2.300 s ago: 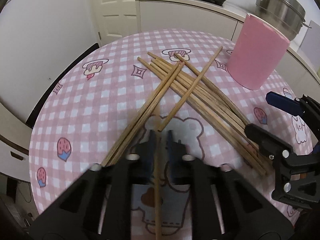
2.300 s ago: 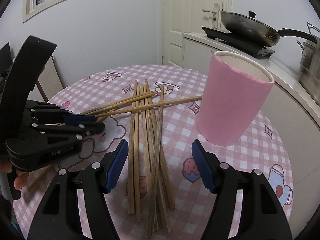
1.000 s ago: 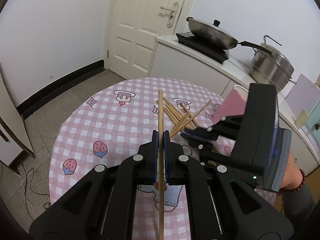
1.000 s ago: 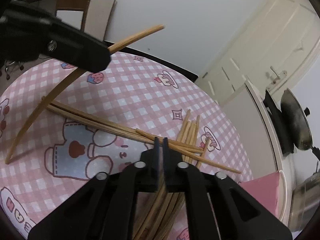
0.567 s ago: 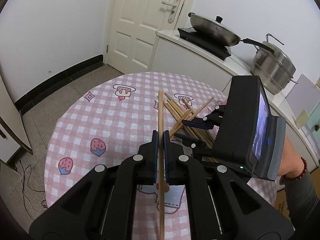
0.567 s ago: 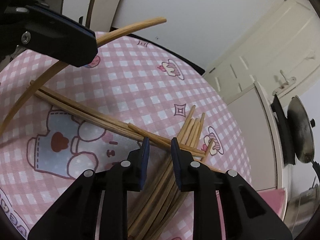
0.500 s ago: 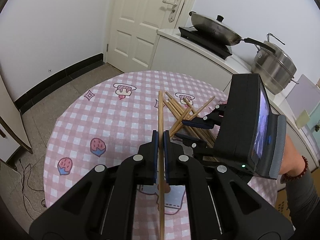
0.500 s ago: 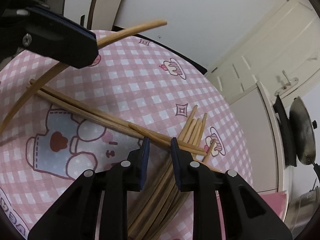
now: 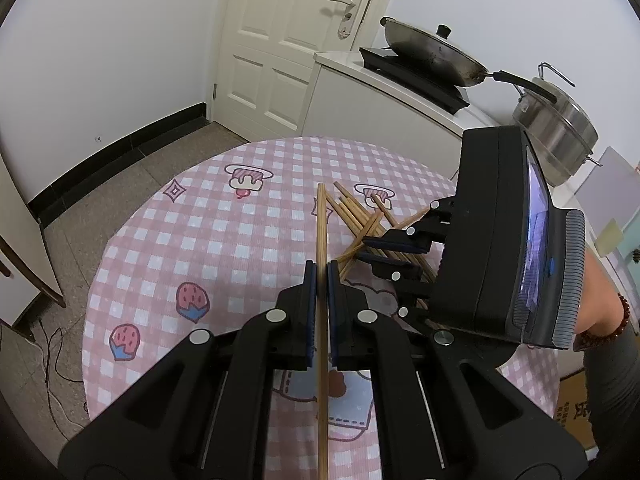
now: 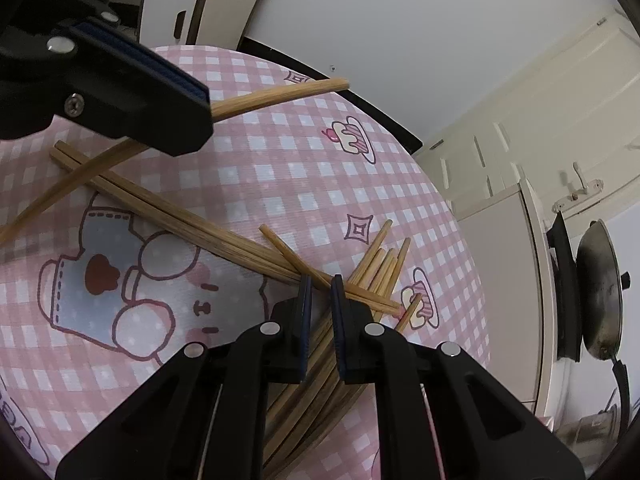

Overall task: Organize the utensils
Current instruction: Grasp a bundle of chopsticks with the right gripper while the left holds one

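Observation:
My left gripper [image 9: 321,270] is shut on one wooden chopstick [image 9: 320,224] and holds it level above the pink checked tablecloth [image 9: 224,240]. That chopstick also shows in the right wrist view [image 10: 276,95], sticking out of the left gripper's finger [image 10: 132,80]. Several more wooden chopsticks [image 10: 240,246] lie crossed in a loose pile on the cloth. My right gripper [image 10: 320,286] is low over the pile, its jaws a narrow gap apart around a crossing chopstick [image 10: 316,274]. It shows from the side in the left wrist view [image 9: 384,250].
A white counter [image 9: 400,92] behind the table carries a wok [image 9: 432,52] on a black hob and a steel pot [image 9: 556,128]. A white door [image 9: 288,52] stands beyond. A chair [image 10: 176,4] is at the table's far side.
The left gripper lifted one chopstick off the pile and holds it up. The right gripper swung down onto the pile, opened from shut, and its jaws narrowed around a chopstick.

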Tool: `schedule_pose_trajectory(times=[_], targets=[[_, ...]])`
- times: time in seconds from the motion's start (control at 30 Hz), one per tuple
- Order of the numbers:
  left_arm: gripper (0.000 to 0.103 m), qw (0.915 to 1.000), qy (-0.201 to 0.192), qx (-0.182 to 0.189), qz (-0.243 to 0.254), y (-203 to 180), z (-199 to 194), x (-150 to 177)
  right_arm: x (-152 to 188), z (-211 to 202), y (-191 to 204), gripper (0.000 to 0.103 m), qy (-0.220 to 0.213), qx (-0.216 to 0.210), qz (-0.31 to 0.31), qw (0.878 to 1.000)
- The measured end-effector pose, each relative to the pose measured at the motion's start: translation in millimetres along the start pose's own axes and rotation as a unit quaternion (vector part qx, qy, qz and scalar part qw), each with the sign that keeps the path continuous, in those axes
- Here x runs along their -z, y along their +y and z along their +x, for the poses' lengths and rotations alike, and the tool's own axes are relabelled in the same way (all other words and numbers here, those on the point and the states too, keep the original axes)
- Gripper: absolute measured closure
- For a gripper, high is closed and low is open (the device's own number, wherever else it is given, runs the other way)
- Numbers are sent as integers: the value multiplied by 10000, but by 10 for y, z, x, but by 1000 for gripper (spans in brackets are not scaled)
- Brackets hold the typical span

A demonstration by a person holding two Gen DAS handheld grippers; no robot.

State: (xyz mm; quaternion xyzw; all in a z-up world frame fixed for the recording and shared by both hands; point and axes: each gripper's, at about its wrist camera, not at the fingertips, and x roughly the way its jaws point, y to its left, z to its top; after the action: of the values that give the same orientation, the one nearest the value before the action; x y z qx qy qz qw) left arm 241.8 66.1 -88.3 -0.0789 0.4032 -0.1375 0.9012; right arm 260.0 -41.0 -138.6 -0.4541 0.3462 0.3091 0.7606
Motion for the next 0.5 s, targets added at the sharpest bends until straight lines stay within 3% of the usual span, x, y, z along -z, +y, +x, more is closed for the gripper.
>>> schedule_pose_trajectory(times=[0.33,0.5], targets=[[97,9999,100,-122,1,50,101,-59,-34,20,-126,92,331,-446,-49,9984],[97,9998,130,-124,-12,66,130,-73,-113,119,-184,92,506,-462,-253,9973]])
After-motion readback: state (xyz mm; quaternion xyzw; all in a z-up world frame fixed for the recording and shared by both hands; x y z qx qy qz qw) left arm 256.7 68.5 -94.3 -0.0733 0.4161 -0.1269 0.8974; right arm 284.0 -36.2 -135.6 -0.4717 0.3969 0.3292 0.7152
